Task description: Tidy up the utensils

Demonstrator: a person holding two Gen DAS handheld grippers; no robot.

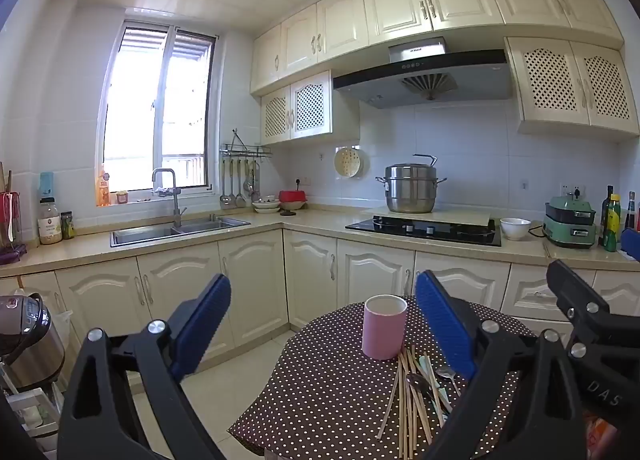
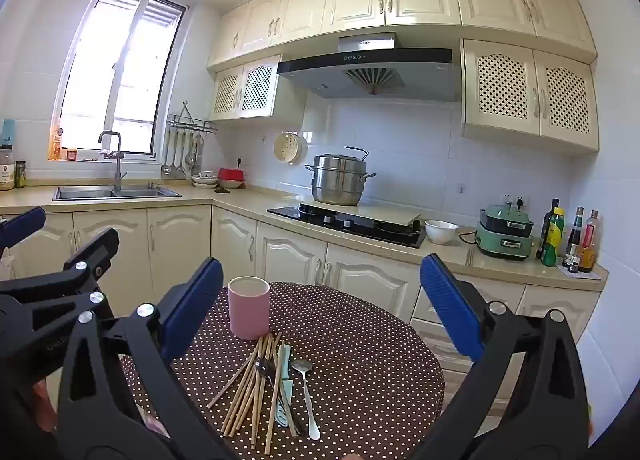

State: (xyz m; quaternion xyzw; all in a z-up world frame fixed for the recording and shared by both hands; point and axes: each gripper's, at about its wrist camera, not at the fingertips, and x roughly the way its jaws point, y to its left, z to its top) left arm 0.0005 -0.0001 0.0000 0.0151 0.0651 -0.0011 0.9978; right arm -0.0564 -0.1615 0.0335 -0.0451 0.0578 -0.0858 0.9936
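Utensils: chopsticks (image 2: 248, 392), spoons (image 2: 306, 392) and a pale green piece (image 2: 285, 380) lie piled on the dotted worktop (image 2: 360, 380), just in front of the pink cup (image 2: 249, 310), some tips touching its base. Left hand-held gripper (image 1: 322, 324) and right hand-held gripper (image 2: 320, 308) both hover above, jaws spread wide, nothing gripped.

I read the table cover (image 2: 360, 360) as matt cloth, brown with white dots. Pink cup (image 2: 249, 310): smooth, matt finish. Chopsticks (image 2: 244, 400) look like bare pale wood; spoon (image 2: 306, 384) is shiny metal. My gripper pads (image 2: 192, 308) are ribbed blue plastic on matt black arms. Steamer pot (image 2: 339, 180): polished steel. Hob (image 2: 348, 224): glossy black glass.
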